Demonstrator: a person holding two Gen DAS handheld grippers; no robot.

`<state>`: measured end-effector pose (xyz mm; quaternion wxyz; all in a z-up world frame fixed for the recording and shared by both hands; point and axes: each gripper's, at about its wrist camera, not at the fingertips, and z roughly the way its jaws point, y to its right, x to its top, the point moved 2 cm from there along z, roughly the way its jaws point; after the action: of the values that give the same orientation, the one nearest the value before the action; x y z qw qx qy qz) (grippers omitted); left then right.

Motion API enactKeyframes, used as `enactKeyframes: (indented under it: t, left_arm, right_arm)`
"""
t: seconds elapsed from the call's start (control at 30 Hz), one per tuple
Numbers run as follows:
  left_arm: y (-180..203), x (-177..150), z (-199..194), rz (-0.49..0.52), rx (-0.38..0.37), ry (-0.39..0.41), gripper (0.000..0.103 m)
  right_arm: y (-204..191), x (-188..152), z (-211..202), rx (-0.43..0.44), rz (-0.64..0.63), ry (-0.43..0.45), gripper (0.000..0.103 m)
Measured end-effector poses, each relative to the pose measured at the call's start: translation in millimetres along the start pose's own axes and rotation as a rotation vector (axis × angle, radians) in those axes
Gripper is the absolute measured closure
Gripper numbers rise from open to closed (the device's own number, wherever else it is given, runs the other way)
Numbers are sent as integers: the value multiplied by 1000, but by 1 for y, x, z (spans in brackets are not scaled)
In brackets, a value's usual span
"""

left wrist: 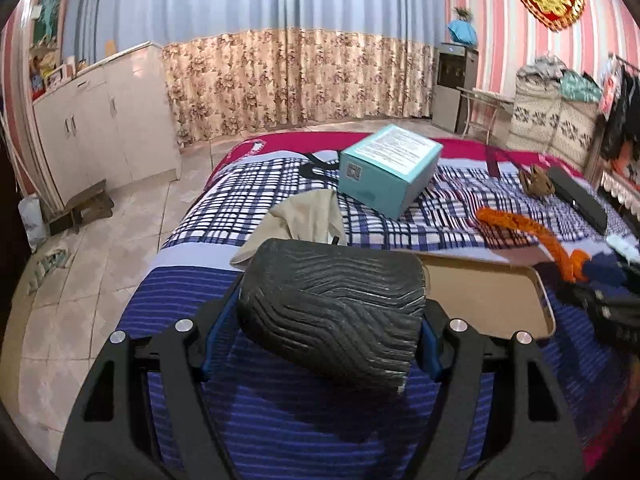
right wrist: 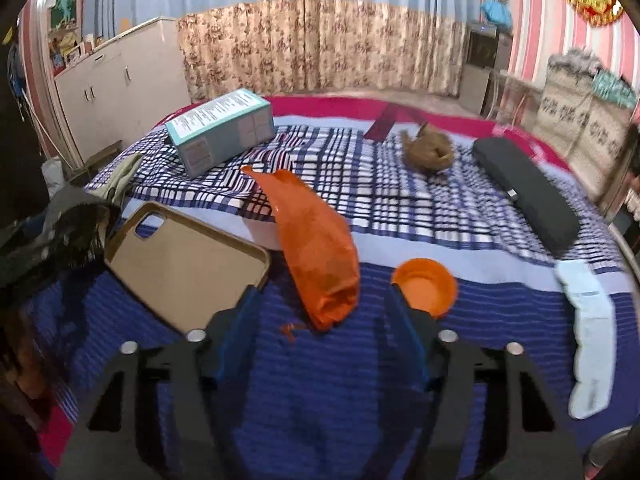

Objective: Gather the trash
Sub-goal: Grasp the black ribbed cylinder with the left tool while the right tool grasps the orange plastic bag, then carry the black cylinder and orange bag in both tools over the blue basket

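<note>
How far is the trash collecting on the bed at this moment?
Nothing looks finished, and no bin is in view. In hand: the left gripper is shut on a dark ridged bag. The right gripper is open, its fingers around the lower end of the orange plastic bag. Left on the bed: orange lid, teal box, brown crumpled piece.

A dark grey ridged bin (left wrist: 332,312) hangs tilted over the bed's near edge, clamped at both sides by the left hand-held gripper (left wrist: 320,344). An orange plastic bag (right wrist: 316,248), crumpled and elongated, is raised above the bed's near part, between the right hand-held gripper (right wrist: 324,312)'s 2 spread fingers.
</note>
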<state>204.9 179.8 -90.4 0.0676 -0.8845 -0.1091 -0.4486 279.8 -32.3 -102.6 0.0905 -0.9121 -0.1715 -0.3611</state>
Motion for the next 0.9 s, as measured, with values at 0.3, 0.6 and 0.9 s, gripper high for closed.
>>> enactKeyframes:
  t: [0.3, 0.6, 0.9]
  left_arm:
    - [-5, 0, 6, -24, -27, -17, 33]
    - [0, 1, 0, -5, 15, 8, 37]
    - [40, 20, -32, 46, 8, 59, 45]
  right_arm:
    - [-1, -1, -6, 12, 5, 47, 76]
    - [35, -16, -88, -47, 15, 155, 78]
    - [108, -39, -167, -132, 112, 269, 78]
